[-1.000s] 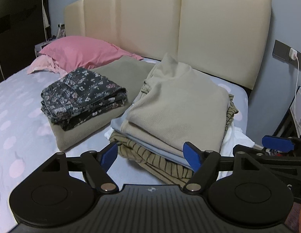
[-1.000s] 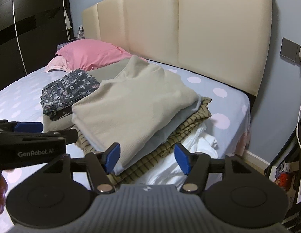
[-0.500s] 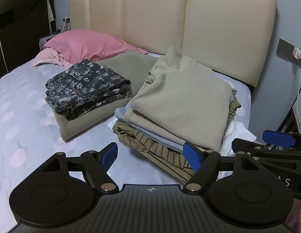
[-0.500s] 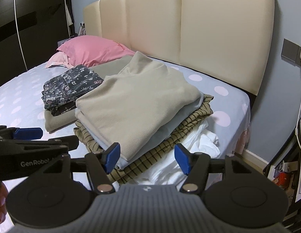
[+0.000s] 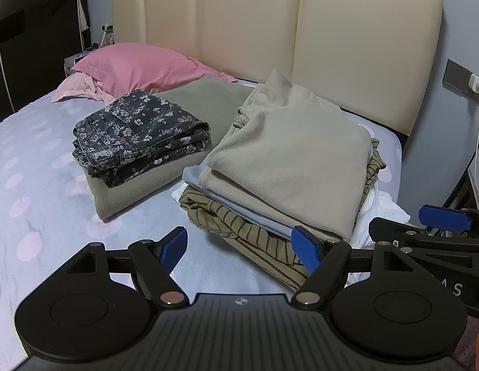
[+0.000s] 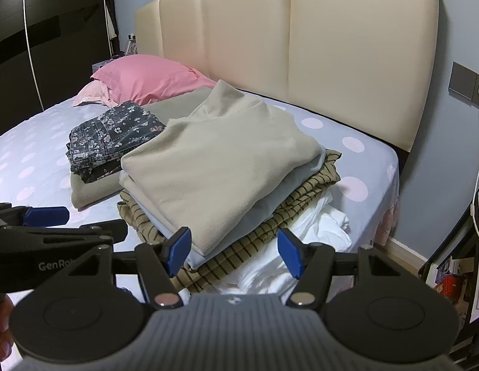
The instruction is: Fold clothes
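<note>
At lower centre, both grippers, left (image 5: 241, 249) and right (image 6: 233, 249), are being held apart, empty; the beige top (image 6: 221, 160) is lying just ahead, nearer the right.

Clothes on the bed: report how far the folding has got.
Done: floral jeans folded on an olive garment; a beige sweater tops a stack over a striped piece. In hand: nothing; left gripper and right gripper are open. Left: crumpled white clothing beneath.

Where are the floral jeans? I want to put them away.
In both views, the folded floral jeans lie left of centre on an olive blanket on the bed, in front of the pink pillow and left of the clothes stack.
</note>
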The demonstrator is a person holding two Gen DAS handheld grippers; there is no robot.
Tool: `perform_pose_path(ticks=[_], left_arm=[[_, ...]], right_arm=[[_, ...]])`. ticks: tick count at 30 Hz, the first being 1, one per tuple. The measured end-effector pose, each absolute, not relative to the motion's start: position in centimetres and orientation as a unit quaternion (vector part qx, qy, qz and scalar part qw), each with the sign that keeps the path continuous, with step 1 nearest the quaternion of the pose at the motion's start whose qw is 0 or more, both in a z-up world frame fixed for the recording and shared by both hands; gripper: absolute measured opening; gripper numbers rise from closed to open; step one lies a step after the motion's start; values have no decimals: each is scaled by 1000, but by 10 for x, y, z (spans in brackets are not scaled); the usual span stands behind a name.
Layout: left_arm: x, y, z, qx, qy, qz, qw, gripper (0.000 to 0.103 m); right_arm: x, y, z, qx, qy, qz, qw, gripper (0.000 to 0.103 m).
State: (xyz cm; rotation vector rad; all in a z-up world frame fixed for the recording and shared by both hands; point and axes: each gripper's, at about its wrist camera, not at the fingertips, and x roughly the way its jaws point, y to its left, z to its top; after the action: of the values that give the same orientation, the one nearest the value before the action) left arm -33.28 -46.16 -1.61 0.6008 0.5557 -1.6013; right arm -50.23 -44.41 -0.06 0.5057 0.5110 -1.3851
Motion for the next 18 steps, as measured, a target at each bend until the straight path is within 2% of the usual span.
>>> perform_pose_path(ticks=[18], left_arm=[[-336, -462, -15, 263, 234, -697, 625, 71]], right_arm=[[-502, -445, -2, 222, 233, -627, 709, 65]])
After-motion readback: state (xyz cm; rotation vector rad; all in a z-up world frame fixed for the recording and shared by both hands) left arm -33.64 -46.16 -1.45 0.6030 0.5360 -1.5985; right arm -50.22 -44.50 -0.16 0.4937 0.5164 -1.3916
